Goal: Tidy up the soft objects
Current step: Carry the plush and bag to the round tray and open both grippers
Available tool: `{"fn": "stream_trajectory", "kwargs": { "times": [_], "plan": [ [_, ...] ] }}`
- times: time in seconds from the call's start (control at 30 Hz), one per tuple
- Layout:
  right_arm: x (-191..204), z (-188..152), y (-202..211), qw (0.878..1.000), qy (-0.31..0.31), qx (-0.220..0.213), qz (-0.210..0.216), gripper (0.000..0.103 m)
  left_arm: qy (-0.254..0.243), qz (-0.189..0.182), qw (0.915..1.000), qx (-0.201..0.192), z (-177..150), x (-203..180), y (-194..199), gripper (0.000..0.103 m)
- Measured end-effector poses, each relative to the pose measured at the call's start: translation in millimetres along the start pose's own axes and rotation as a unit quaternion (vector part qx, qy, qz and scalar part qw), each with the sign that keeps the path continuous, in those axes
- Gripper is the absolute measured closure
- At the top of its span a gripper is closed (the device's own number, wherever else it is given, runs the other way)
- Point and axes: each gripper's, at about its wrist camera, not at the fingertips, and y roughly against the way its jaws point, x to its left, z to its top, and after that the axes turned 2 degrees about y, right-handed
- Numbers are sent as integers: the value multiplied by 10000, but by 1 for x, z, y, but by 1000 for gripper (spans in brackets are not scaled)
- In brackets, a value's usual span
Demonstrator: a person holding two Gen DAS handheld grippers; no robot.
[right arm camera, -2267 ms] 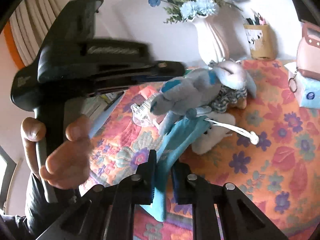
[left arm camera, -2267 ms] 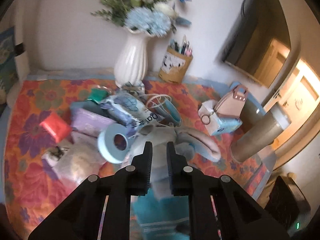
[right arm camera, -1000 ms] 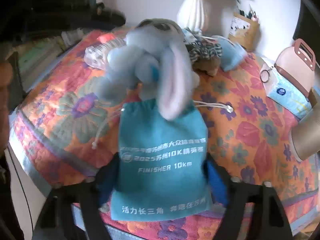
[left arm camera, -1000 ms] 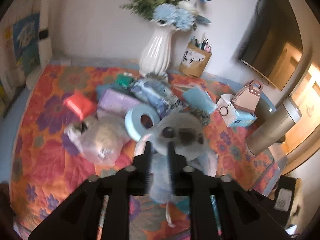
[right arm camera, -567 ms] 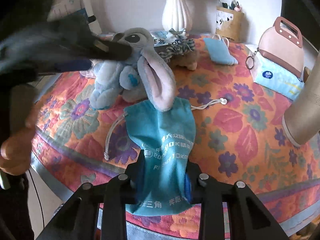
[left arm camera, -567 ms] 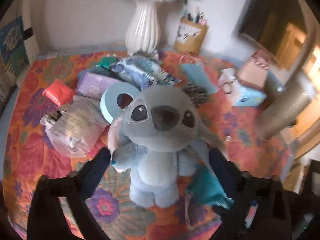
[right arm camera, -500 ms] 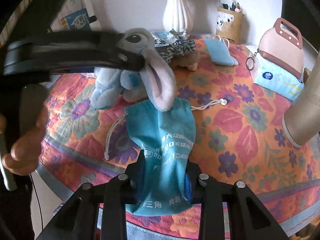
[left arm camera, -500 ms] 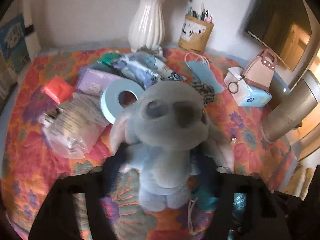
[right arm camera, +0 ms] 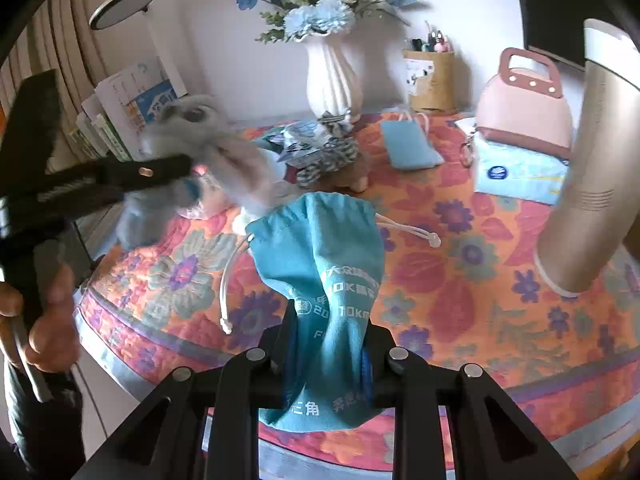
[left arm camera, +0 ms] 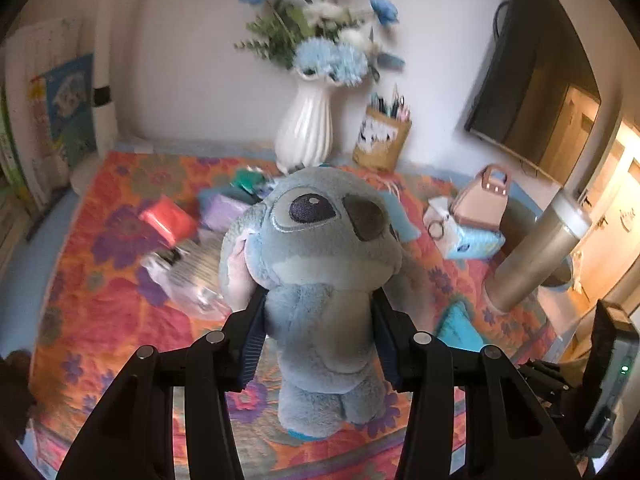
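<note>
While the left gripper (left arm camera: 318, 334) closes on the plush toy (left arm camera: 320, 280) — the right gripper (right arm camera: 328, 348), also closing, pinches the teal drawstring bag (right arm camera: 324, 264); the bag's mouth wants spreading first.

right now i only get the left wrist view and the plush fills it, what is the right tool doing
Observer: The right tool has the teal drawstring bag between its fingers, jaws closing on its lower half.
Operator: bag mouth open?
Observer: No, the mouth looks gathered. It points away from the tool, and a white cord trails onto the tablecloth.
Operator: where's my plush from there
Observer: The plush shows blurred, left of the bag and not in it. The left tool has its jaws closing on its body.
</note>
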Motion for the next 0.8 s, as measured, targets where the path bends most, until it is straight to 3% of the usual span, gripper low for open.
{"fn": "stream_trajectory", "kwargs": {
  "times": [0.1, 0.2, 0.4, 0.6, 0.8],
  "plan": [
    [-12, -1, -1, 9998, -184, 32, -9, 79, 235, -66, 9997, 6, 1, 12, 3, 58],
    [-27, -4, 6, 9985, -493, -19, 238, 79, 327, 0, 9995, 23, -5, 16, 7, 58],
    [-32, 3, 15, 9974, -602, -214, 336, 79, 471, -74, 9986, -219, -21, 17, 26, 58],
    [-30, 12, 6, 9967, -692, -200, 363, 79, 320, -52, 9985, -437, -34, 8, 55, 58],
    [-34, 23, 7, 9906, -1201, -160, 638, 79, 23, 17, 9973, -736, -37, -4, 91, 58]
  ]
}}
